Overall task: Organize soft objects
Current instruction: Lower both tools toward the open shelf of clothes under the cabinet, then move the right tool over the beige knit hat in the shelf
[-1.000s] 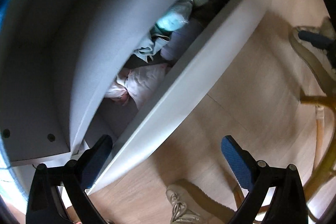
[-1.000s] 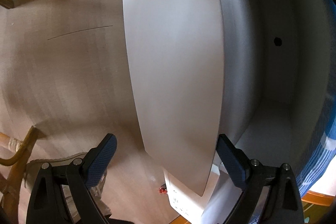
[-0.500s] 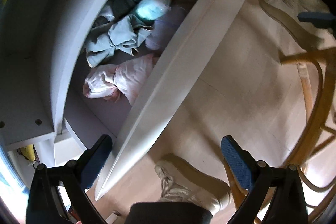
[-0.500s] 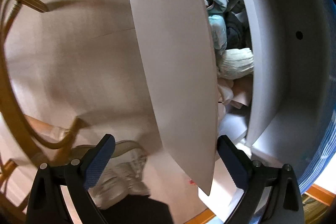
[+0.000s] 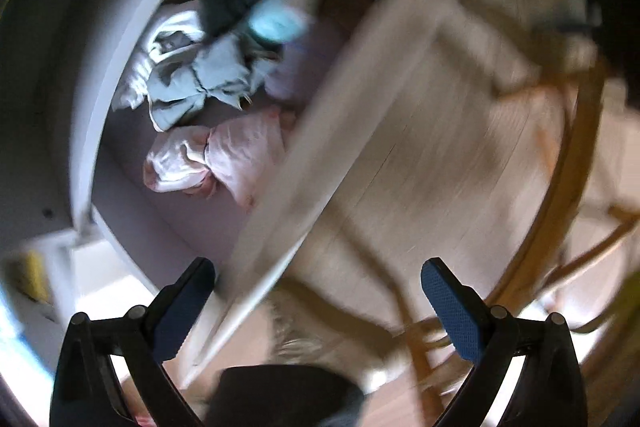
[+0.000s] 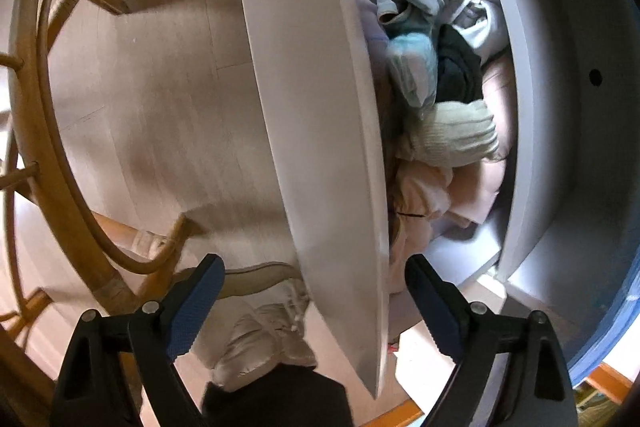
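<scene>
The crumpled soft clothes lie in a loose heap inside the pulled-out white drawer point(image 6: 312, 131): a pale pink bundle point(image 5: 224, 163) at the left end as our left camera sees it, a grey-green rumpled garment point(image 5: 196, 87) next to it, then a light blue pouch-like piece point(image 6: 414, 67), a dark rolled item point(image 6: 458, 67) and a cream ribbed knit roll point(image 6: 452, 135), with more pale pink fabric point(image 6: 424, 195) beyond that. They touch and overlap one another; none has been lifted out.

A second ago our right camera saw only the drawer's blank white front and our left saw a narrow slit of cloth; now both look down into the drawer, and the whole pile is in view. We judge the opening step done and the sorting itself not yet begun.

Our left tongs point(image 5: 316, 307) stand wide open and hold nothing, over the drawer's front edge; that view is blurred. Our right tongs point(image 6: 316, 303) are also open and empty, straddling the drawer front, though their jaws have just been closing a little with only that panel between them, untouched.

Around this lie the light wooden floor point(image 6: 160, 107), a curved rattan chair frame point(image 6: 52, 131), and the person's pale shoe point(image 6: 264, 347) near the drawer.
</scene>
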The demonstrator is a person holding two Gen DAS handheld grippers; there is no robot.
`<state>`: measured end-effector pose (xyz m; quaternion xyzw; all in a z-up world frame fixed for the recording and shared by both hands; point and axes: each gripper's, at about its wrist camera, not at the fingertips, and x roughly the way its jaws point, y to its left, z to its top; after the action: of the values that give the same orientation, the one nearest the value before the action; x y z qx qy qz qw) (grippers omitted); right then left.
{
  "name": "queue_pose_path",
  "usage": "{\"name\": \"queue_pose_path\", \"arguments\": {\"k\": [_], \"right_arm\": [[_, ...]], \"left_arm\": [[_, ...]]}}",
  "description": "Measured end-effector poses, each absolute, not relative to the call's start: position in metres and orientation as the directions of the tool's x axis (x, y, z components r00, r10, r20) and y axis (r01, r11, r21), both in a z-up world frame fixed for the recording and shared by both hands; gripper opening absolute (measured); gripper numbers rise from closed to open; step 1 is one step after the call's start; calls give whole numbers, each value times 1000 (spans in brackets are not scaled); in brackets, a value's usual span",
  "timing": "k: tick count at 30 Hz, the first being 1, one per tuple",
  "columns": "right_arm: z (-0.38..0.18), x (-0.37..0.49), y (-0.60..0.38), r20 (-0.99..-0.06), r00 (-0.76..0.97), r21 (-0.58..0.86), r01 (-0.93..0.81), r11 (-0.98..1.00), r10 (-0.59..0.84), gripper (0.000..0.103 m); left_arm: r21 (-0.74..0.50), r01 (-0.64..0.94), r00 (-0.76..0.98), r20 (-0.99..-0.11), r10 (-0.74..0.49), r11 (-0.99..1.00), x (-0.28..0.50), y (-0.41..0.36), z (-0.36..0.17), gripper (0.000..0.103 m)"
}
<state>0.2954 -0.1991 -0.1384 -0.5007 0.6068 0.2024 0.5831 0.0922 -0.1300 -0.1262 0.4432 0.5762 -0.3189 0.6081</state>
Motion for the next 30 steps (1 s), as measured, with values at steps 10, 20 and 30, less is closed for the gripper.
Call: {"name": "queue_pose_path", "arguments": {"k": [10, 20, 30], "right_arm": [[-76, 340, -225, -953, 207, -302, -651, 697, -221, 93], [-62, 362, -246, -957, 197, -285, -517, 807, -212, 93], [-64, 386, -274, -940, 204, -329, -335, 883, -273, 93]], "left_arm": [[257, 719, 344, -939, -9, 646, 158, -124, -41, 103], [291, 637, 354, -933, 64, 714, 178, -106, -42, 103], [287, 571, 322, -940, 111, 769, 191, -98, -63, 103]]}}
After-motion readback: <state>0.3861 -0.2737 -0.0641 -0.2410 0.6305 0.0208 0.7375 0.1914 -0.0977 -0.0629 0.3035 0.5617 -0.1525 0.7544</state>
